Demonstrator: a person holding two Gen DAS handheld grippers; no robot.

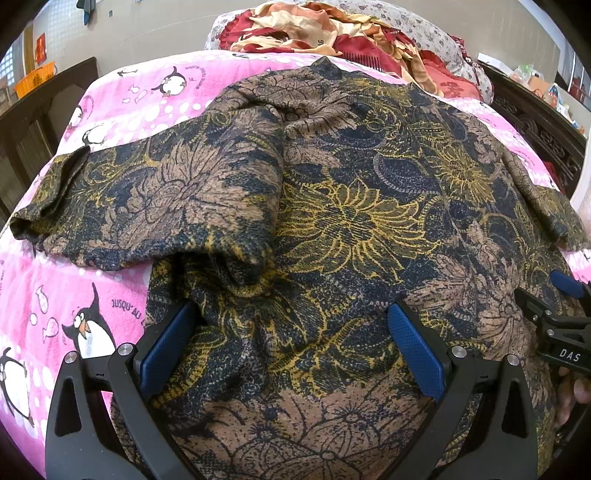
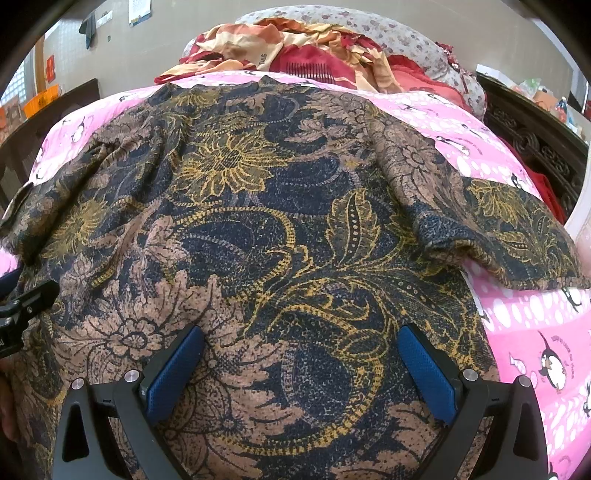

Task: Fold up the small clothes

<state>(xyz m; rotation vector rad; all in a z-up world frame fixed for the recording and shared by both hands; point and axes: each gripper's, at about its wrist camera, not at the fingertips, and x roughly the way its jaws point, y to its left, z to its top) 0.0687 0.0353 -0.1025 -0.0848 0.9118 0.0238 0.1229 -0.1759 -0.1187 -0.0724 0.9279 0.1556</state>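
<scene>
I see the patterned shirt spread over the pink penguin blanket that covers the bed, its body filling most of the middle, the neckline pointing toward the far edge where a heap of red and cream bedding is piled. By my reading the folding has barely started. One sleeve on my left side runs out toward the bed's left edge, rumpled and partly doubled over near the shoulder, with a loose fold of cloth bunched where it meets the body. The other sleeve lies out toward the right edge, flat enough but not turned in. I see no clean fold line anywhere on the body, and the cloth still carries soft wrinkles.

My left gripper has its blue pads spread wide, nothing between them, low over the near part of the shirt close to the near edge of the bed; whether the tips touch the fabric I cannot tell. My right gripper is likewise parted and grasping nothing, over the near part of the shirt to the right of the left one. Each tool shows at the margin of the other's view, so they work side by side.

What is left, as I judge it: smooth the bunched left shoulder, bring each sleeve in across the body, then fold the body over itself into a compact packet.
</scene>
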